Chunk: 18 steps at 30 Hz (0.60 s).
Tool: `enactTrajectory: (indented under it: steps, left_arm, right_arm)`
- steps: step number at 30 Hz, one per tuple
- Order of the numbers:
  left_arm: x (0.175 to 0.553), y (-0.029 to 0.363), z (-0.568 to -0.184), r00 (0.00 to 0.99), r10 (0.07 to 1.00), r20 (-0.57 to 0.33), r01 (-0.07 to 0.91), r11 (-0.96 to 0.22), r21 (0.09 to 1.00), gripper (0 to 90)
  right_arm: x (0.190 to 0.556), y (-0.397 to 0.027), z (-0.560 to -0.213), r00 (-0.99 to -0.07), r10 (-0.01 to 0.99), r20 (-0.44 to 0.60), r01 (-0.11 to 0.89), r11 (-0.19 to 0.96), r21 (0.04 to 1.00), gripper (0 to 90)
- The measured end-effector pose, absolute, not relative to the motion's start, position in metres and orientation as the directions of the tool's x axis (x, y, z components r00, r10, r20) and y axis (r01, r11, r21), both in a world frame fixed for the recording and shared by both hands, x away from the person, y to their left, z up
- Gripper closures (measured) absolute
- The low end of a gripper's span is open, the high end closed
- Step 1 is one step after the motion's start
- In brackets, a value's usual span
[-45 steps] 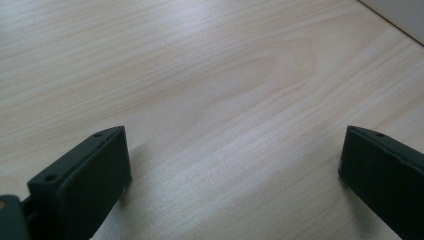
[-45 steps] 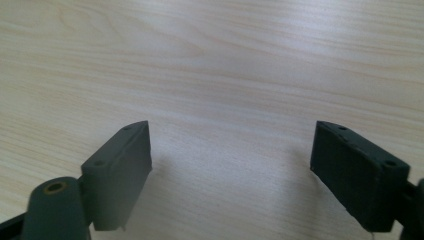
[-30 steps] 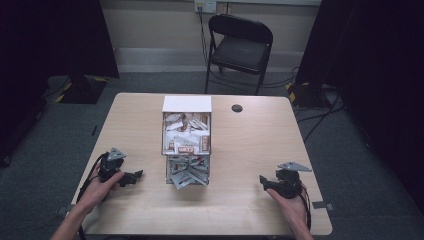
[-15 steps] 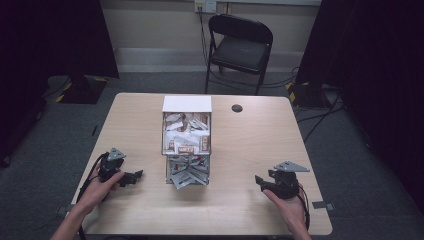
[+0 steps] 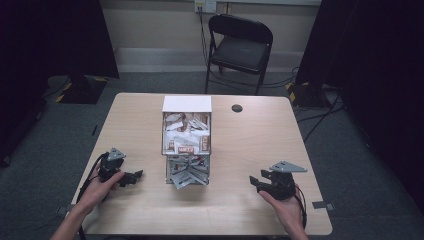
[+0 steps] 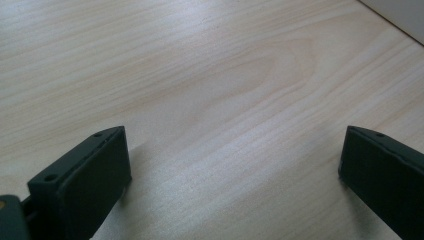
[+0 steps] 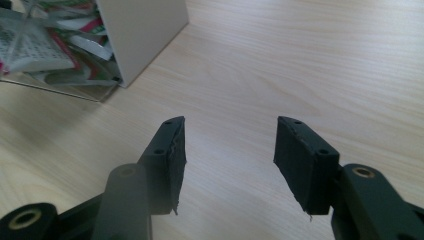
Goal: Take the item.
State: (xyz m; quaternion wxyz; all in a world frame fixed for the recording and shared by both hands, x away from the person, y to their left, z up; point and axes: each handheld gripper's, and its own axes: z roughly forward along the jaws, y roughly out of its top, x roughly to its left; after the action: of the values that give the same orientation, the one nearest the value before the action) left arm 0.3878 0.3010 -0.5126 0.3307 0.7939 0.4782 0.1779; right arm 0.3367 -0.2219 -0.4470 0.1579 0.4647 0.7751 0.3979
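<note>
A white dispenser box [image 5: 186, 137] full of small packets stands in the middle of the wooden table [image 5: 260, 135]; its clear lower tray [image 5: 186, 169] holds several packets. In the right gripper view the box's white side [image 7: 141, 32] and the packets [image 7: 45, 45] lie at the upper left. My left gripper [image 5: 136, 176] rests on the table left of the box, jaws wide apart with bare wood between them [image 6: 235, 165]. My right gripper [image 5: 256, 183] hovers right of the box, pointing toward it; its jaws [image 7: 230, 150] have just been closing and stand partly open with nothing between them.
A small black round cap [image 5: 237, 108] is set into the table near its far edge. A black folding chair [image 5: 240, 45] stands behind the table. Cables trail from both grippers toward the near edge. Bare wood lies on both sides of the box.
My right gripper has risen a little and shifted slightly left toward the box, and its jaws have narrowed. The left gripper has stayed put.
</note>
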Motion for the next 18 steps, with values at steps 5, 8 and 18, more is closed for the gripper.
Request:
enactTrajectory:
  steps: [5, 8, 18]
  left_arm:
    - [0.388, 0.301, -0.513, 0.479, 0.877, -0.034, 0.642, -0.324, 0.695, 0.0]
    - [0.388, 0.301, -0.513, 0.479, 0.877, -0.034, 0.642, -0.324, 0.695, 0.0]
    - [0.388, 0.301, -0.513, 0.479, 0.877, -0.034, 0.642, -0.324, 0.695, 0.0]
  right_arm:
    - [0.334, -0.216, -0.442, -0.542, 0.830, 0.129, 0.581, 0.259, 0.772, 48.1]
    - [0.332, -0.213, -0.439, -0.556, 0.821, 0.133, 0.573, 0.262, 0.776, 50.2]
    - [0.329, -0.197, -0.431, -0.598, 0.792, 0.126, 0.542, 0.283, 0.791, 52.4]
